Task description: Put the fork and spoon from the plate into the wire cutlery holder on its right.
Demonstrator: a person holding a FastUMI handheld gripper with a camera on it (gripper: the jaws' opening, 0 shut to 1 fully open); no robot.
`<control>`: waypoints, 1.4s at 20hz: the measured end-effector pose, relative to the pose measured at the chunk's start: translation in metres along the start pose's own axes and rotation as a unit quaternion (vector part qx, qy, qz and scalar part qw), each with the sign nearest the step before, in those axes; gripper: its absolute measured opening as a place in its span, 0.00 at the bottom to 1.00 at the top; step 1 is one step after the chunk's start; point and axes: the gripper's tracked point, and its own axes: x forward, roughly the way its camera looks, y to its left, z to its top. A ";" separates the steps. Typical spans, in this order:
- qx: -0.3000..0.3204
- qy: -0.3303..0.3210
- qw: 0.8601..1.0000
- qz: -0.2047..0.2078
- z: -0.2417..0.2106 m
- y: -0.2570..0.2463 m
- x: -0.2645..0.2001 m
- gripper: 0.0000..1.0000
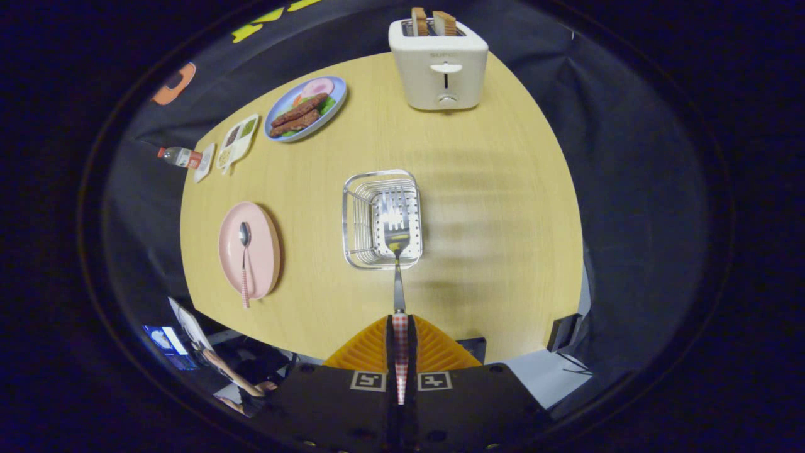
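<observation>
The wooden counter [478, 251] carries everything, and near its middle stands the wire cutlery holder [382, 219], a shiny basket with an open top. To the left of it lies the pink plate [259, 251], and the spoon [244, 255] rests on this plate with its bowl pointing away and its checkered handle reaching over the near rim. The gripper [400, 343] is closed on the fork [395, 242]: both fingers press on the red-and-white checkered handle, and the metal tines point forward, above the basket opening. I think the step in hand is to lower the fork into the holder. To do it well, the tines should go down inside the wire walls before the fingers let go, so the fork does not catch on the rim. The spoon waits for its turn.
</observation>
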 end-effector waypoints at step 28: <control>-0.006 0.055 0.998 -0.019 0.040 0.007 0.012 0.11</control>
